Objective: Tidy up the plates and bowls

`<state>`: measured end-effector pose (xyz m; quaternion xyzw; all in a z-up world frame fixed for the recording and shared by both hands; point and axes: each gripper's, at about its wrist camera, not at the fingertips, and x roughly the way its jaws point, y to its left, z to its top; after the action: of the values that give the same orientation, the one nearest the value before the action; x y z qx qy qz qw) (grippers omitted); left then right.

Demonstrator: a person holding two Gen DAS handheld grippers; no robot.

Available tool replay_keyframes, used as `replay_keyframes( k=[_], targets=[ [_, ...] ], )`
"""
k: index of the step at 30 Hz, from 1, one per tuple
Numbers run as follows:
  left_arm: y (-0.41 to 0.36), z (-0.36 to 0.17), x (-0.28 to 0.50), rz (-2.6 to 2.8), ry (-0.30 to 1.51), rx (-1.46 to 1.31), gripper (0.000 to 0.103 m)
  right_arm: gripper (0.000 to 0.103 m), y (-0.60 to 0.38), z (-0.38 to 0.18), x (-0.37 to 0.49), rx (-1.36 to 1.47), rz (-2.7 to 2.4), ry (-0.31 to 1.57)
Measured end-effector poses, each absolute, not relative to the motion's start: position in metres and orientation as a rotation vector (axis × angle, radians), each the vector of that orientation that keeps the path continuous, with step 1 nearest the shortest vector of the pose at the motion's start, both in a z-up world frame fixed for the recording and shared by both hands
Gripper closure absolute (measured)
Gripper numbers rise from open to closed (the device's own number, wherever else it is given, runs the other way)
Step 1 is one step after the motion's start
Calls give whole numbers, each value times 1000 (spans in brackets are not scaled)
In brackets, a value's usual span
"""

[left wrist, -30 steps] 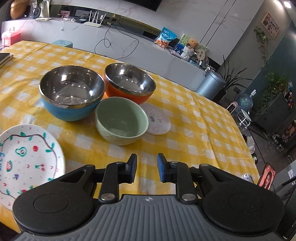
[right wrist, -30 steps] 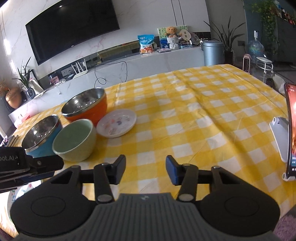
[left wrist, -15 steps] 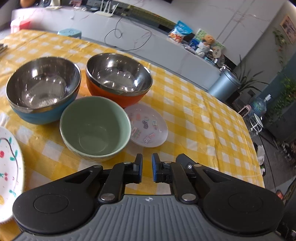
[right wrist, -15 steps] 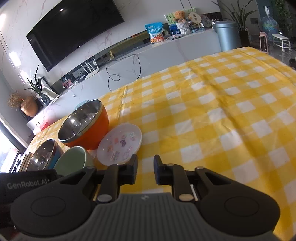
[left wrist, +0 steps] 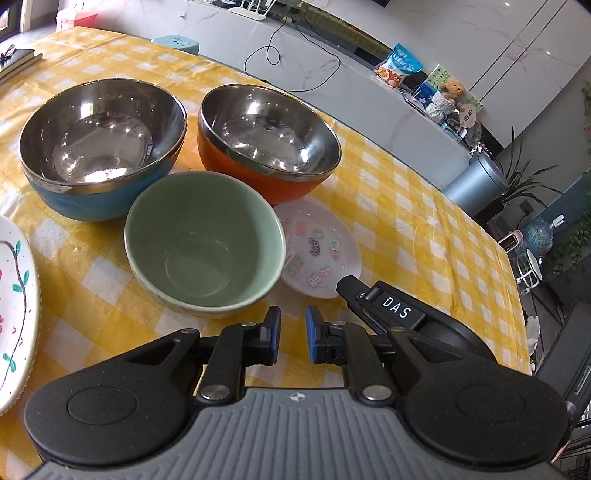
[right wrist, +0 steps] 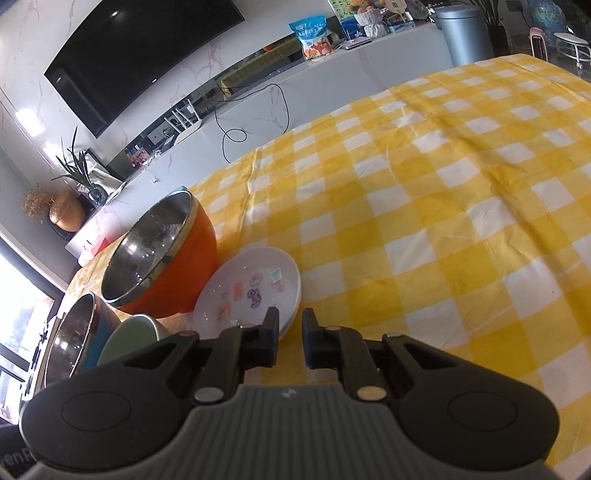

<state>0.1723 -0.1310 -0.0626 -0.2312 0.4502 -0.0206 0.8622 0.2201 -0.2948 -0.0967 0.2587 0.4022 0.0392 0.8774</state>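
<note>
Right gripper [right wrist: 290,328] nearly closed, empty, at saucer [right wrist: 251,295] rim. Saucer looked thin, light, slippery, breakable; best pinched at near edge.

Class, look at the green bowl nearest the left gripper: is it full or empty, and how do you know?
Empty. In the left wrist view the green bowl stands upright and its bare glazed bottom shows, with nothing lying inside.

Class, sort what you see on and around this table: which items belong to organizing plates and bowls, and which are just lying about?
Belongs to the job:
blue bowl
orange bowl
green bowl
small sticker plate
painted plate

Lying about:
snack bag
teddy bear
bin
notebook
</note>
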Motion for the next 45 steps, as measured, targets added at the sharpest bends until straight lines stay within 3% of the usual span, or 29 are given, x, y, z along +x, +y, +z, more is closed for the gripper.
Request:
replay_keyframes(
  k=[7, 22, 35, 45],
  targets=[
    [-128, -66, 168, -39, 962, -476, 86, 103, -299, -95, 217, 572, 50, 840],
    [-136, -78, 156, -120, 920, -301, 83, 103, -321, -85, 155, 581, -24, 875],
    [-142, -87, 152, -193, 881, -189, 97, 98, -318, -87, 149, 558, -33, 855],
    [-133, -72, 145, -226, 881, -179, 98, 103, -308, -82, 142, 531, -46, 864]
  ],
)
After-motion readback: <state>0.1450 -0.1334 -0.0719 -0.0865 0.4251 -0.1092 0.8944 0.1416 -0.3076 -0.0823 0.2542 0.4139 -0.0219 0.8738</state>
